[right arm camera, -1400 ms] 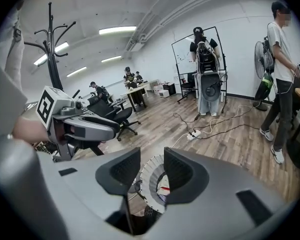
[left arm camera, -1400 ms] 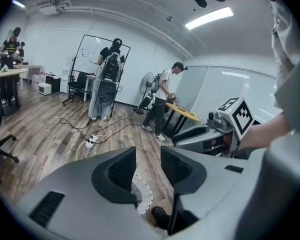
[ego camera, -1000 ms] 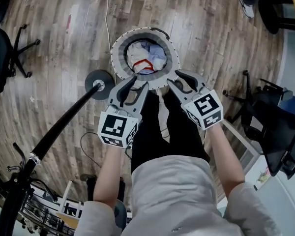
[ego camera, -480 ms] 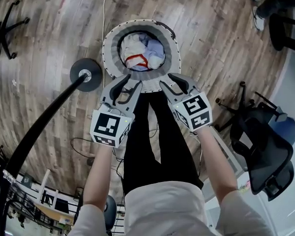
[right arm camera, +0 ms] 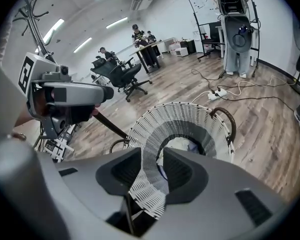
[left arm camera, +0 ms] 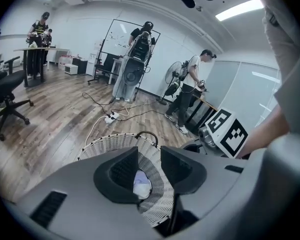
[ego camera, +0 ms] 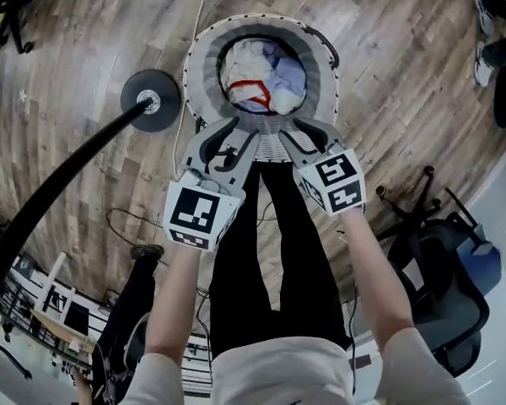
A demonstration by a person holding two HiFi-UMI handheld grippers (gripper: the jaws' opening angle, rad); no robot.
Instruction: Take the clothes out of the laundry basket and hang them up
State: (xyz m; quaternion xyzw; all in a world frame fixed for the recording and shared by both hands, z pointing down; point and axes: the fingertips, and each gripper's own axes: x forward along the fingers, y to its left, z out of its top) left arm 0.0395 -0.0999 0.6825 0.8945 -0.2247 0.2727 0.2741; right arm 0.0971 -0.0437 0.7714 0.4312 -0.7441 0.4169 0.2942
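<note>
A round white wicker laundry basket stands on the wood floor. It holds white and blue clothes with a red strap on top. My left gripper hangs open over the basket's near rim, with nothing between its fingers. Beside it my right gripper is open too, its jaws closing slightly on nothing. In the left gripper view, the left gripper frames the basket and a bit of white cloth. From the right gripper I see the basket and the clothes inside.
A black pole on a round base stands left of the basket. A cable runs along the floor behind it. A dark office chair is at the right. People stand at desks in the background of both gripper views.
Both grippers have moved forward together, from short of the basket to above its near rim. The basket now sits closer under them.
</note>
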